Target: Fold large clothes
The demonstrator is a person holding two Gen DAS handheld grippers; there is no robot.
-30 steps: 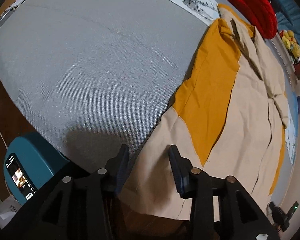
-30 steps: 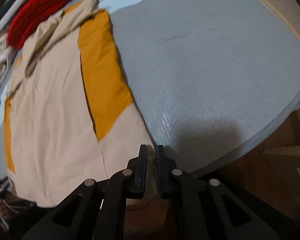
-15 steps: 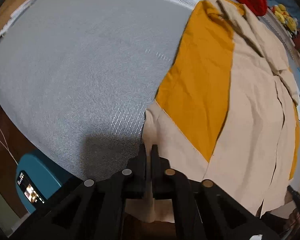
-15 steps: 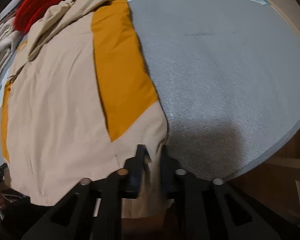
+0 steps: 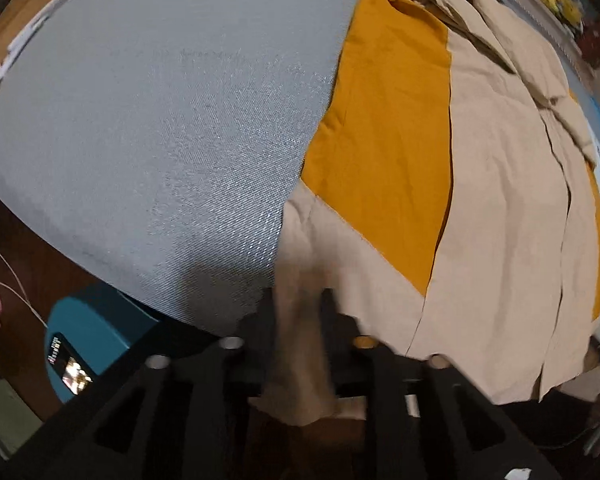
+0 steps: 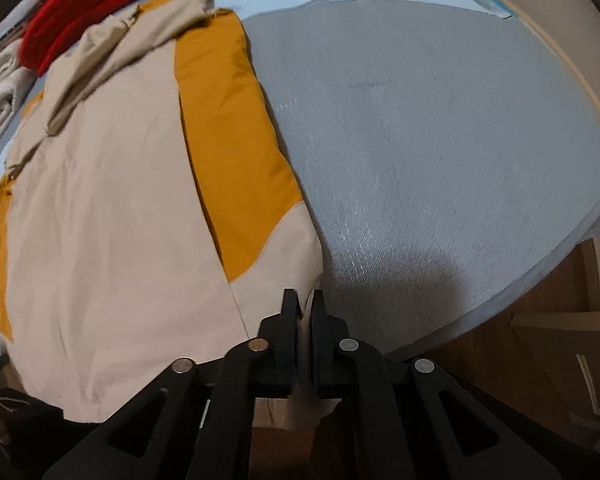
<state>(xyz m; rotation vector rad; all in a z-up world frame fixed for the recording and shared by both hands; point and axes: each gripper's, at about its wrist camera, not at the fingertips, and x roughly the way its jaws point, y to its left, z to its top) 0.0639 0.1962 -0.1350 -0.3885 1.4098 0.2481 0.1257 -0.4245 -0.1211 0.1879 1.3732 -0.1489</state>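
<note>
Both claws point down at the near hem, so take them left to right. Left gripper (image 5: 298,304) sits at the garment's (image 5: 500,208) near left corner with a bunched fold of beige cloth between its fingers (image 5: 334,308); the jaws have just been opening a little after a tight pinch, the view there is smeared, yet the cloth seems pressed between the pads. Left of it, the grey bed surface (image 5: 160,120) runs bare all the way out to its curved near edge, plenty of open room. Below that edge sits a teal device (image 5: 92,332) with a lit screen on the dark floor.

The beige and mustard garment lies flat, stretching from the near edge toward the far end, its hem hanging just over the lip of the bed. A red knit (image 6: 84,4) lies beyond its far end.

Right gripper (image 6: 304,304) is at the garment's near right corner, jaws nearly together, clamped on a thin edge of beige cloth after easing apart a touch. Right of it the grey surface (image 6: 440,140) is again open out to the rounded edge.

Against a second ago: the left claw stood wide apart beside the hem then; now cloth fills it.
</note>
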